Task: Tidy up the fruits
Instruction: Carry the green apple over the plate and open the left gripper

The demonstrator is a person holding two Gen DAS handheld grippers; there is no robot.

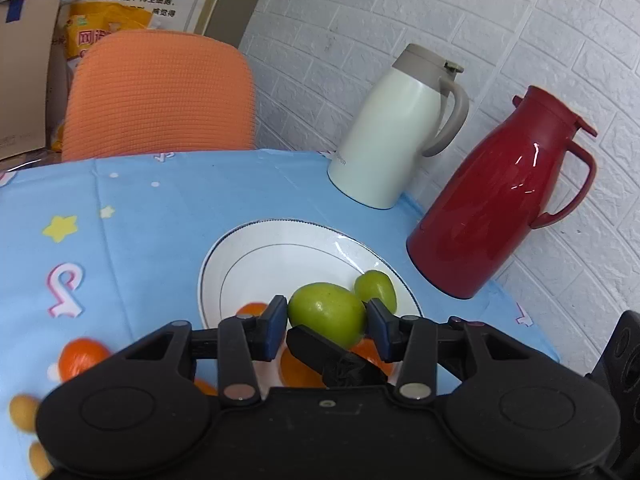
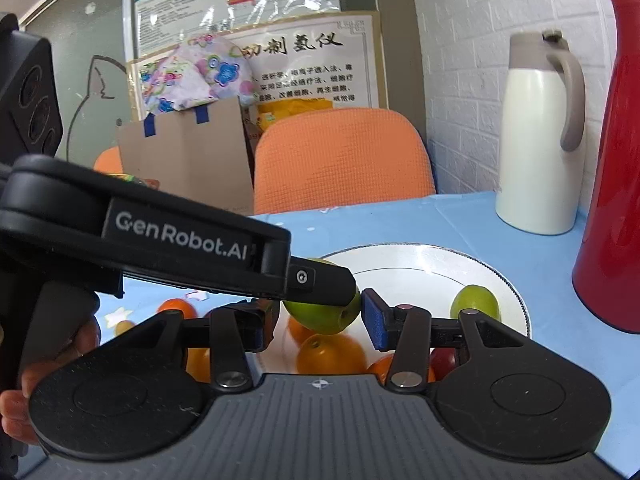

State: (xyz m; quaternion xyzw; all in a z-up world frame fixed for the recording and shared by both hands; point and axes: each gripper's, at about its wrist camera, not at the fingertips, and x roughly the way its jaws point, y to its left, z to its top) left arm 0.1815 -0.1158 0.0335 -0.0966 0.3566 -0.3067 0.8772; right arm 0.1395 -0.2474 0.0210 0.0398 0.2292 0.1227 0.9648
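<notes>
My left gripper (image 1: 327,314) is shut on a green fruit (image 1: 326,314) and holds it over the near rim of a white plate (image 1: 256,256). A second, smaller green fruit (image 1: 376,290) lies on the plate's right side. Orange fruits (image 1: 298,368) lie on the plate beneath the held fruit. In the right wrist view the left gripper's finger (image 2: 320,280) crosses in front of the held green fruit (image 2: 324,316). My right gripper (image 2: 316,322) is open, its jaws standing either side of that fruit. The second green fruit (image 2: 476,302) sits on the plate (image 2: 420,268).
A white jug (image 1: 400,132) and a red jug (image 1: 500,192) stand by the brick wall at the table's right. An orange chair (image 1: 160,96) stands behind the blue tablecloth (image 1: 132,216). Loose oranges (image 1: 82,358) and small yellow fruits (image 1: 24,412) lie left of the plate. A dark red fruit (image 2: 442,360) sits near the plate.
</notes>
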